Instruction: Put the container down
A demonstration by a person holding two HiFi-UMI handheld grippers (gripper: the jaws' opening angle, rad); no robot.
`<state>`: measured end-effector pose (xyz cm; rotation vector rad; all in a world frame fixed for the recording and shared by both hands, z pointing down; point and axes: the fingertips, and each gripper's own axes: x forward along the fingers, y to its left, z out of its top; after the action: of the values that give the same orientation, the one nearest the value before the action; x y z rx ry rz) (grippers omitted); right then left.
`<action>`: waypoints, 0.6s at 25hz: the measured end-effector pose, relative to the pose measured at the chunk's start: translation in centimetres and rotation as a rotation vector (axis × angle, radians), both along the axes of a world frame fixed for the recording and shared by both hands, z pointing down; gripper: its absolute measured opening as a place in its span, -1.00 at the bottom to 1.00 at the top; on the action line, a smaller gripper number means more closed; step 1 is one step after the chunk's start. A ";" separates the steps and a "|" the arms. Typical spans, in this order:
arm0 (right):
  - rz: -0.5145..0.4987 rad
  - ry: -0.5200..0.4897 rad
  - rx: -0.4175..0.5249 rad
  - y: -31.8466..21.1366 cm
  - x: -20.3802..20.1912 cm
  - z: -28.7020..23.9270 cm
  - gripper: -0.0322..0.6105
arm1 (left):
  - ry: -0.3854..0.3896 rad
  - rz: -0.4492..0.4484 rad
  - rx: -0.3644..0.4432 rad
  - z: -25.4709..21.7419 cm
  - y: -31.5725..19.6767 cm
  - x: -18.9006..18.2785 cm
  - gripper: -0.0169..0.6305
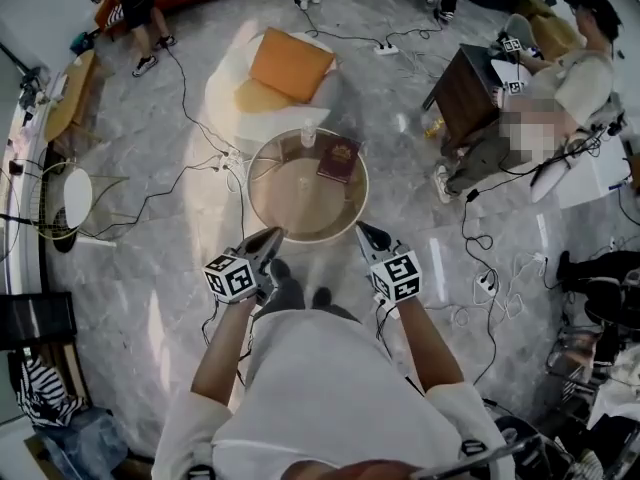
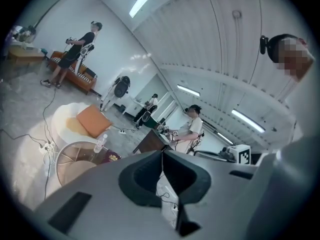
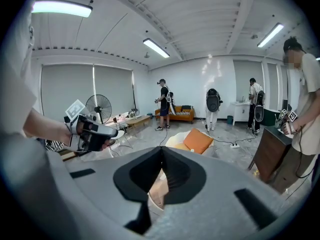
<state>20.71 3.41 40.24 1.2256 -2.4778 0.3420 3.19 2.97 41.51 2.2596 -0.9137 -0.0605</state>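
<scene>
On glass table [image 1: 285,198], upright clear bottle [image 1: 308,136]; left gripper [image 1: 277,233] and right gripper [image 1: 362,228] jaws clenched, empty.

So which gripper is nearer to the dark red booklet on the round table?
Right. The right gripper hangs by the round table's near rim, on the side where the dark red booklet lies. The left gripper hangs by the same rim, further left.

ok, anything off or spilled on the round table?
Nothing stands out. On the round table the bottle stands upright and the dark red booklet lies flat beside it, with no spill visible. The left tongs and right tongs are shut and empty by the near rim.
</scene>
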 end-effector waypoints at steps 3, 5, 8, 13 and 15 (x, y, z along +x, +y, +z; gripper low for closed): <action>0.001 0.007 -0.003 1.0 1.0 0.4 -0.91 | -0.021 -0.014 0.006 -0.1 1.4 0.5 -0.91; -0.003 0.017 0.002 1.8 1.2 0.4 -0.91 | -0.047 -0.019 0.021 -0.4 2.3 0.5 -0.91; -0.014 0.039 0.026 2.4 0.5 0.0 -0.91 | -0.081 -0.029 0.043 -0.8 3.0 -0.4 -0.91; -0.026 0.063 0.066 2.7 -1.4 -0.9 -0.91 | -0.118 -0.035 0.067 -1.6 3.5 -2.7 -0.91; -0.016 0.064 0.076 2.7 -2.0 -1.5 -0.91 | -0.129 -0.034 0.070 -1.8 3.6 -3.7 -0.91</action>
<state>18.74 6.13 38.78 1.2260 -2.4649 0.2024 -0.50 6.57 39.72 2.3349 -1.0321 0.0399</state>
